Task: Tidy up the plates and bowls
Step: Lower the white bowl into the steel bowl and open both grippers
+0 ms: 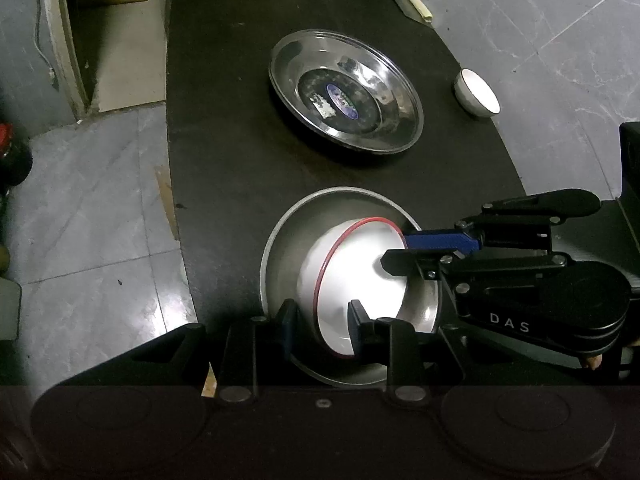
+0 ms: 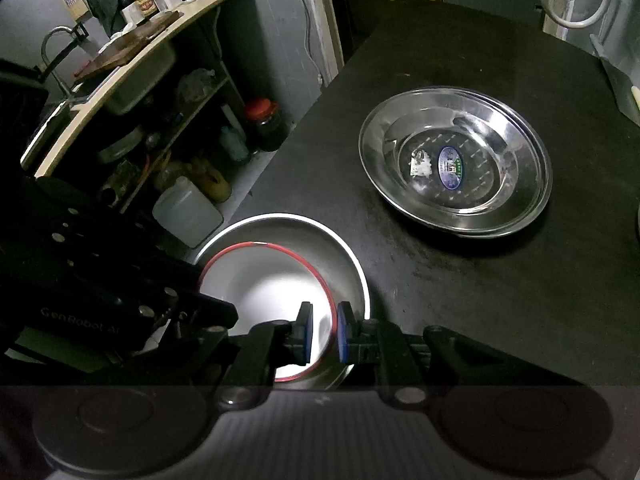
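Observation:
A white bowl with a red rim point(image 1: 360, 264) point(image 2: 272, 292) sits tilted inside a larger steel bowl point(image 1: 288, 248) point(image 2: 352, 272) at the near edge of the black table point(image 1: 240, 160). My right gripper point(image 1: 396, 250) point(image 2: 323, 332) is shut on the white bowl's rim, one pad inside and one outside. My left gripper point(image 1: 322, 326) straddles the near rim of the same bowl, with a gap showing at its inner finger. Farther back lie a wide steel plate point(image 1: 384, 92) point(image 2: 520, 140) with a blue sticker and a small white bowl point(image 1: 478, 92).
The table's left edge drops to a grey tiled floor point(image 1: 100, 220). A counter with a sink point(image 2: 132, 68) and shelves of bottles and jars stands to the left, a plastic jug point(image 2: 186, 210) below it. A black box point(image 1: 630, 160) sits at the table's right.

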A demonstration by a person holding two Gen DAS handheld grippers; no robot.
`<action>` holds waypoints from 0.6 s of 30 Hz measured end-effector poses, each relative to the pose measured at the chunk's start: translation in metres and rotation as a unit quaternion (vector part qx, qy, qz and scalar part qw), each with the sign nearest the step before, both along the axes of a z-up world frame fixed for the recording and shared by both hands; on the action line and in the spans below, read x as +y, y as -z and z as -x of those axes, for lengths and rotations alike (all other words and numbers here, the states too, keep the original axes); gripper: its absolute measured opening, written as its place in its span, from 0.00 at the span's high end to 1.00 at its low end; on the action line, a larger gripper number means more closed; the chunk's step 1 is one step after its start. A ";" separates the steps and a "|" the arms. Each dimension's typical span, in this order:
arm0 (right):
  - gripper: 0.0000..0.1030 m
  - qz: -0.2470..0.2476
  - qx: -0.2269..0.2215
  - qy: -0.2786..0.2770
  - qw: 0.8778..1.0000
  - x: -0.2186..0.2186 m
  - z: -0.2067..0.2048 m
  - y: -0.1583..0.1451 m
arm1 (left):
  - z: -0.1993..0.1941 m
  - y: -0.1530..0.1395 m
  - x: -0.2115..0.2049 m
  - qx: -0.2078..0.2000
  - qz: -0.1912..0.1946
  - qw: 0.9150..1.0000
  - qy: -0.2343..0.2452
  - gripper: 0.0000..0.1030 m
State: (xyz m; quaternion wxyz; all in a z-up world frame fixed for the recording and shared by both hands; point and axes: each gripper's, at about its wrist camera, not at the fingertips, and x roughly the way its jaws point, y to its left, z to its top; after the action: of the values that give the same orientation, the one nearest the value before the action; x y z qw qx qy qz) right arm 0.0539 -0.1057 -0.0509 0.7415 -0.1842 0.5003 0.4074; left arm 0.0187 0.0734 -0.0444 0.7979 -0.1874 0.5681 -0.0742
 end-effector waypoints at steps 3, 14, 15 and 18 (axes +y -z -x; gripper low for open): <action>0.86 -0.002 0.000 0.001 1.000 0.000 0.000 -0.001 | 0.000 -0.001 0.001 -0.001 -0.001 1.000 -0.002 0.72; 0.86 -0.016 0.000 0.013 1.000 -0.006 -0.002 -0.002 | 0.001 -0.005 0.002 -0.003 -0.006 1.000 -0.008 0.72; 0.86 -0.016 0.000 0.013 1.000 -0.006 -0.002 -0.002 | 0.001 -0.005 0.002 -0.003 -0.006 1.000 -0.009 0.72; 0.86 -0.021 -0.001 0.011 1.000 -0.007 -0.002 -0.002 | 0.001 -0.006 0.003 -0.003 -0.007 1.000 -0.013 0.72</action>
State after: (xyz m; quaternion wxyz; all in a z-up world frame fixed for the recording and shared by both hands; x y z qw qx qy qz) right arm 0.0562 -0.1129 -0.0493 0.7502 -0.1634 0.4929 0.4094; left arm 0.0177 0.0762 -0.0379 0.8017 -0.1890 0.5638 -0.0605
